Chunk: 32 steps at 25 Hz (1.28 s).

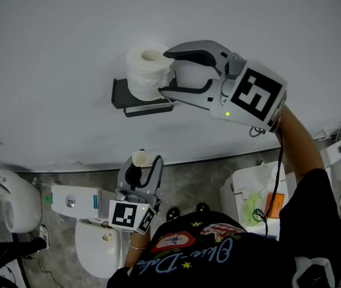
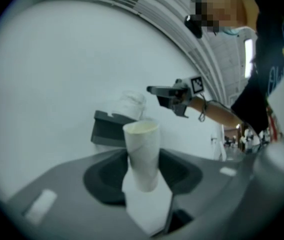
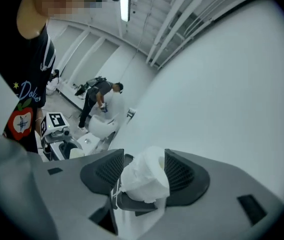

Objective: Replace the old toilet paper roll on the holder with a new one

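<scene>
A full white toilet paper roll (image 1: 146, 71) sits upright on the dark grey wall holder (image 1: 122, 95). My right gripper (image 1: 164, 74) is level with it, jaws wide apart, one fingertip above and one below the roll's right side. In the right gripper view the roll (image 3: 144, 179) lies between the open pads over the holder's shelf (image 3: 132, 205). Lower down, my left gripper (image 1: 143, 161) is shut on an empty cardboard tube (image 1: 141, 158). In the left gripper view the tube (image 2: 142, 151) stands upright between the jaws, with the holder (image 2: 104, 129) and the right gripper (image 2: 172, 96) beyond it.
A white toilet (image 1: 98, 251) with its cistern (image 1: 74, 201) stands below the left gripper. A white bin lined with a bag (image 1: 254, 197) is at the right, another white fixture (image 1: 14, 200) at the left. Another person (image 3: 94, 101) bends over a toilet far off.
</scene>
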Each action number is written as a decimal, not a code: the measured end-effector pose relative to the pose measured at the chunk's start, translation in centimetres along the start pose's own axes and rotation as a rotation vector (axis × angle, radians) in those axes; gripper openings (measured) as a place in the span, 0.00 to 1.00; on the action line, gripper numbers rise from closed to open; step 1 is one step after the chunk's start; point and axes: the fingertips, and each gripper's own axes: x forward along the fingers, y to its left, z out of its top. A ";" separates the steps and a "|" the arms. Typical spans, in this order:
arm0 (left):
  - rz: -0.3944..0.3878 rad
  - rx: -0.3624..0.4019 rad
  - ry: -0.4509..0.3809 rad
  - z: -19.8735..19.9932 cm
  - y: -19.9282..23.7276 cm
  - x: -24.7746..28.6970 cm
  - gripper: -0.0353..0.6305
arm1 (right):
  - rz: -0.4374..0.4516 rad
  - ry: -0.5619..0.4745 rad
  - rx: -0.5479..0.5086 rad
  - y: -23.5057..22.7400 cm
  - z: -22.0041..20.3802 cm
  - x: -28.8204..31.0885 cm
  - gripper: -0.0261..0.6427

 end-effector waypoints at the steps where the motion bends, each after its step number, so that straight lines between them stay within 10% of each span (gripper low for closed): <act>1: 0.006 0.002 0.000 0.0 0.2 -0.3 0.34 | 0.026 0.032 -0.039 -0.3 -0.1 0.8 0.38; 19: 0.008 -0.018 0.017 -0.6 0.3 -0.7 0.34 | 0.286 0.375 -0.223 0.1 -3.8 5.5 0.38; 24: 0.012 -0.013 0.031 -0.7 1.0 -1.0 0.34 | 0.192 0.255 -0.165 -0.2 -3.4 4.5 0.36; 32: 0.000 0.019 0.053 -0.6 0.4 -0.3 0.34 | -0.073 -0.224 0.213 -0.8 0.0 -5.4 0.36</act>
